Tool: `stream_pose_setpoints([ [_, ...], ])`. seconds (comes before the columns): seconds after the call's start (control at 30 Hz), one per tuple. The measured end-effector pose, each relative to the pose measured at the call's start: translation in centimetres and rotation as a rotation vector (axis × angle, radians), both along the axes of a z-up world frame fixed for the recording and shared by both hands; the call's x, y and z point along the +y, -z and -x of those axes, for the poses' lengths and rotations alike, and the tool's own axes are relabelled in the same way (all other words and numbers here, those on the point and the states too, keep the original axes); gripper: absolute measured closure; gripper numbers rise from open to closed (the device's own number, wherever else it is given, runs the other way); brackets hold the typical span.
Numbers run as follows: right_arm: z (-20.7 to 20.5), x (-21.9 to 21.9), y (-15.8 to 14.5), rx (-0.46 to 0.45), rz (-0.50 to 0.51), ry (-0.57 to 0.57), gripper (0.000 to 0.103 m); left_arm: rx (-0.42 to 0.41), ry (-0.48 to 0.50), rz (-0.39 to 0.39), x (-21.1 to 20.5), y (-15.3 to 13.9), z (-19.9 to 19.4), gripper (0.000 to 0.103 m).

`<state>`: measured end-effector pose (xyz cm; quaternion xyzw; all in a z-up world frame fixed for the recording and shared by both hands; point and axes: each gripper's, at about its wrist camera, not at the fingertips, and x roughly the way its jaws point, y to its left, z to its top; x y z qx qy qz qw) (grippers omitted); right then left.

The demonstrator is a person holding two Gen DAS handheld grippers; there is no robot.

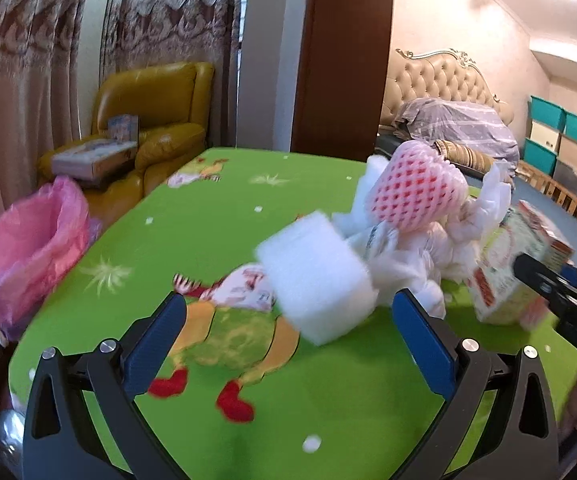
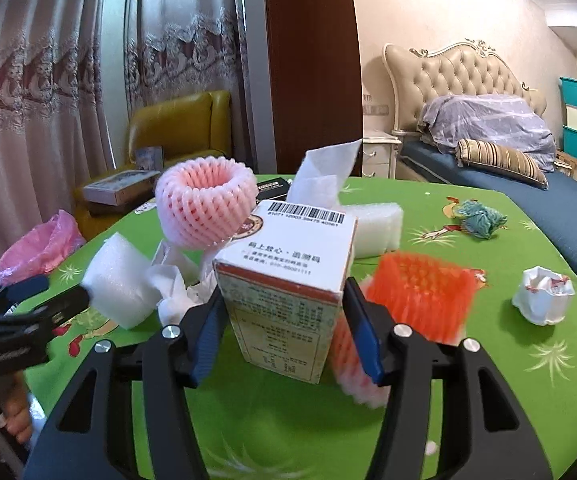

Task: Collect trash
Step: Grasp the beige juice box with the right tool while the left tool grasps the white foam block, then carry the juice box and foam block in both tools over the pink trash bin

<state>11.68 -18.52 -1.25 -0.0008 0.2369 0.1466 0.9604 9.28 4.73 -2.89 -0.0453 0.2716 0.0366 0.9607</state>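
My right gripper (image 2: 284, 292) is shut on an upright white carton (image 2: 288, 292) with a barcode on top; both blue pads press its sides. In the left wrist view that carton (image 1: 516, 268) stands at the right with the right gripper (image 1: 560, 292) on it. My left gripper (image 1: 288, 300) is open. A white foam block (image 1: 316, 272) lies just ahead, its near corner between the fingertips and clear of the pads. Behind it are crumpled white plastic (image 1: 408, 252) and a pink foam net (image 1: 416, 192). A bin lined with a pink bag (image 1: 28, 248) stands off the table's left edge.
On the green cartoon tablecloth (image 2: 488, 400) lie an orange foam net (image 2: 420, 296), a crumpled paper cup (image 2: 542, 300), a teal tangle (image 2: 482, 218), a second foam block (image 2: 376, 228) and a tissue (image 2: 320, 180). A yellow armchair (image 1: 160, 120) and a bed (image 2: 488, 168) stand beyond.
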Motion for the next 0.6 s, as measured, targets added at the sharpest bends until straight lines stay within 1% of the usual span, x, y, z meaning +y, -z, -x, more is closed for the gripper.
stream_pose_setpoints([
  [0.03,0.4,-0.3,-0.1,-0.004,-0.004,-0.003,0.048,-0.004,-0.002,-0.018,-0.5,0.0,-0.5,0.012],
  [0.07,0.7,-0.6,-0.2,-0.007,-0.008,-0.006,0.048,-0.002,-0.001,-0.025,-0.8,0.0,-1.1,0.020],
  [0.1,0.9,-0.7,-0.3,-0.011,-0.010,-0.007,0.048,0.005,0.003,-0.026,-1.1,0.0,-1.8,0.028],
  [0.13,1.2,-0.9,-0.4,-0.017,-0.010,-0.006,0.048,0.011,0.004,-0.022,-1.2,0.1,-2.4,0.031],
  [0.2,1.6,-1.2,-0.6,-0.023,-0.010,-0.010,0.048,0.020,0.013,-0.008,-1.2,0.3,-3.2,0.045],
  [0.3,1.9,-1.3,-0.7,-0.032,-0.011,-0.011,0.048,0.003,0.034,-0.019,-1.3,-0.1,-3.2,0.046],
  [0.37,2.0,-1.2,-0.7,-0.030,-0.018,-0.014,0.048,-0.032,0.056,-0.027,-1.4,-0.7,-2.2,0.047],
  [0.47,2.3,-1.0,-0.8,-0.033,-0.024,-0.031,0.048,-0.091,0.067,-0.074,-1.5,-1.8,-0.2,0.047],
  [0.53,2.6,-0.5,-0.9,-0.039,-0.017,-0.043,0.048,-0.114,0.061,-0.094,-1.2,-2.3,1.0,0.047],
  [0.6,3.0,0.2,-0.9,-0.040,-0.013,-0.054,0.048,-0.123,0.051,-0.098,-0.6,-2.5,1.7,0.047],
])
